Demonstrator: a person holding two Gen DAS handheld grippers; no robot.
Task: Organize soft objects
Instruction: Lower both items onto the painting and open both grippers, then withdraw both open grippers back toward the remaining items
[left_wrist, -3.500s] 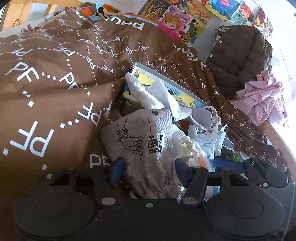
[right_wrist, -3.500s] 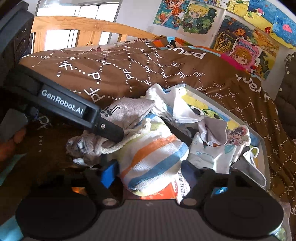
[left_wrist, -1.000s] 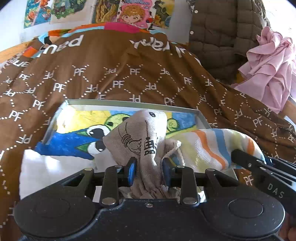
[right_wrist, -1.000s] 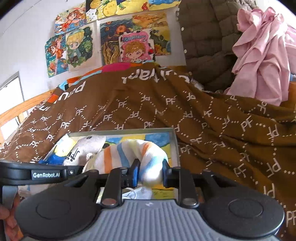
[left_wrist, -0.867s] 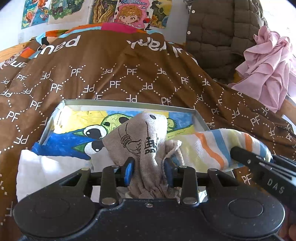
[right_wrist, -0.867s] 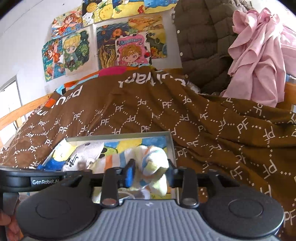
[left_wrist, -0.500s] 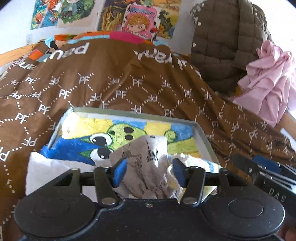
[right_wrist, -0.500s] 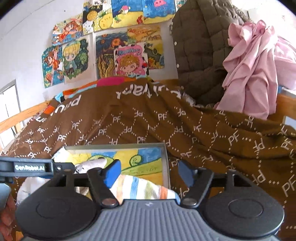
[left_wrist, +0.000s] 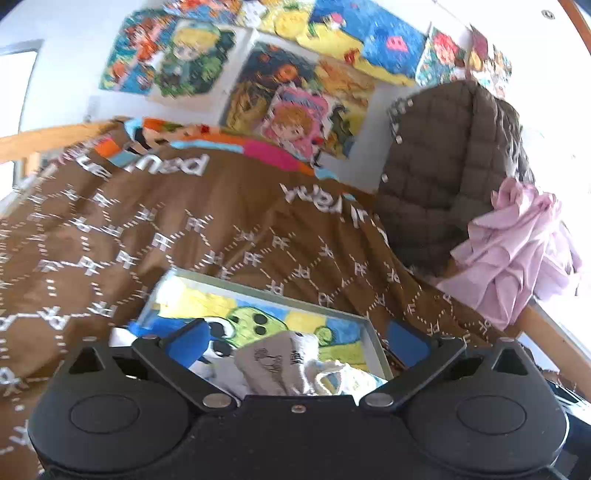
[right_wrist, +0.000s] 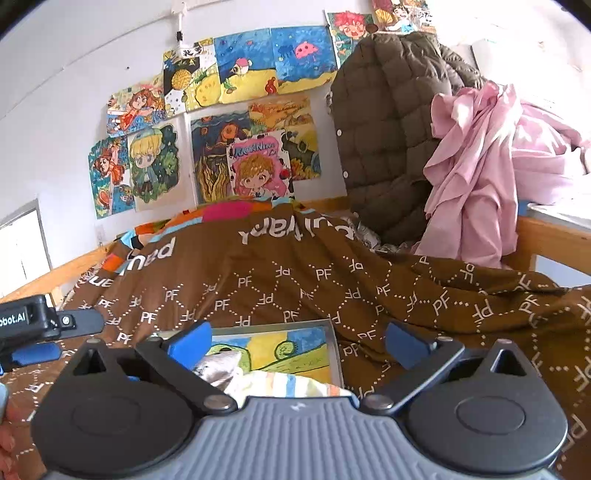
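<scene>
In the left wrist view, the left gripper (left_wrist: 297, 338) is seen with its blue-padded fingers spread wide, and nothing is held between them. Under it a shallow box (left_wrist: 373, 334) with thin grey walls is laid on a brown blanket (left_wrist: 229, 236), a soft cloth printed with white dotted lines and the letters PF. The bottom of the box is covered by a flat cartoon picture in yellow, green and blue. Inside the box a grey pouch (left_wrist: 279, 363) of coarse woven fabric with black printed drawings is placed, and just beside it, to the right, a striped pouch (left_wrist: 345, 380) with a twisted white cord is found. In the right wrist view, the right gripper (right_wrist: 299, 341) is also opened wide and empty. The same box (right_wrist: 334, 354) is seen below it, with the grey pouch (right_wrist: 216, 365) on the left and the striped pouch (right_wrist: 284, 384), soft and rounded, near the front. Behind the bed, colourful drawings (right_wrist: 207, 129) are fixed on the white wall. Further right, a quilted brown jacket (right_wrist: 388, 122) is hung, and a wrinkled pink cloth (right_wrist: 480, 166) is draped next to it.
</scene>
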